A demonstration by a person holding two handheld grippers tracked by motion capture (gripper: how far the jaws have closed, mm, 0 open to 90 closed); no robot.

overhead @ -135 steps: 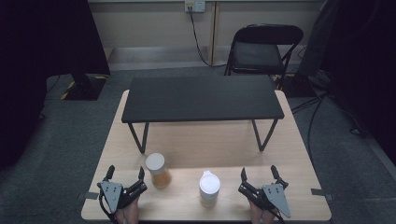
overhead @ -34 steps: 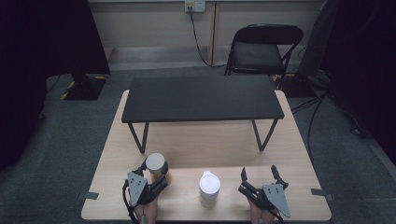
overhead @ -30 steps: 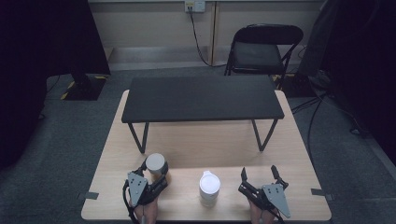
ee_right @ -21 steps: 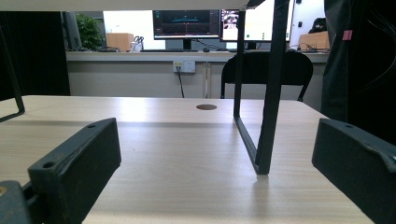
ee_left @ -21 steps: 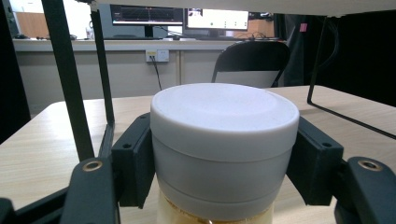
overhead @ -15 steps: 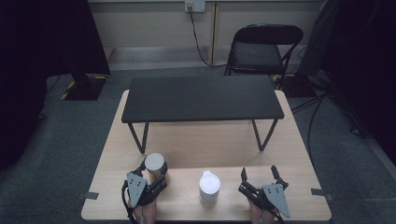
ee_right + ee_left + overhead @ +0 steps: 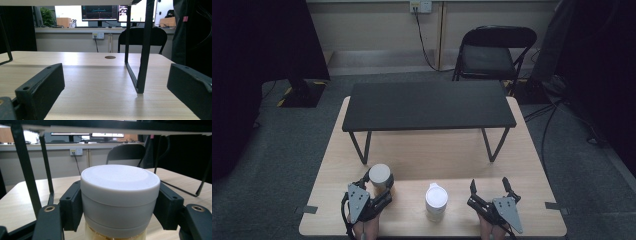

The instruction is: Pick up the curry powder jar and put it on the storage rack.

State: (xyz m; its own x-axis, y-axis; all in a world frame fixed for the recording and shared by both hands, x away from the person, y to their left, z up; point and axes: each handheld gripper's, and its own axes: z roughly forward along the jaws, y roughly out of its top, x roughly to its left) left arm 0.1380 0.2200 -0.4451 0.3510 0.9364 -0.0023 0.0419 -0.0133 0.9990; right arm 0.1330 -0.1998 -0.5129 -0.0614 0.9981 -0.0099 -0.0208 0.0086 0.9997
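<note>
The jar (image 7: 380, 176) was a stubby one with a chunky pale grey lid (image 7: 120, 181) and something tan showing through the glass underneath. It sat near the front left of the light wooden table (image 7: 522, 165), and the left gripper (image 7: 375, 189) had its jaws clamped right on the lid, one pad on each side. The right gripper (image 7: 488, 186) rested near the front right with its jaws spread wide, nothing between them. A white lidded cup (image 7: 436, 201) stood between the two grippers. Further back a low black shelf (image 7: 428, 105) on thin legs spanned the table. Grey carpet, a black folding chair (image 7: 492, 52) by the wall, monitors (image 7: 100, 12) behind. Couldn't really make out what was in the jar, since the frame cut it off just below the lid.
</note>
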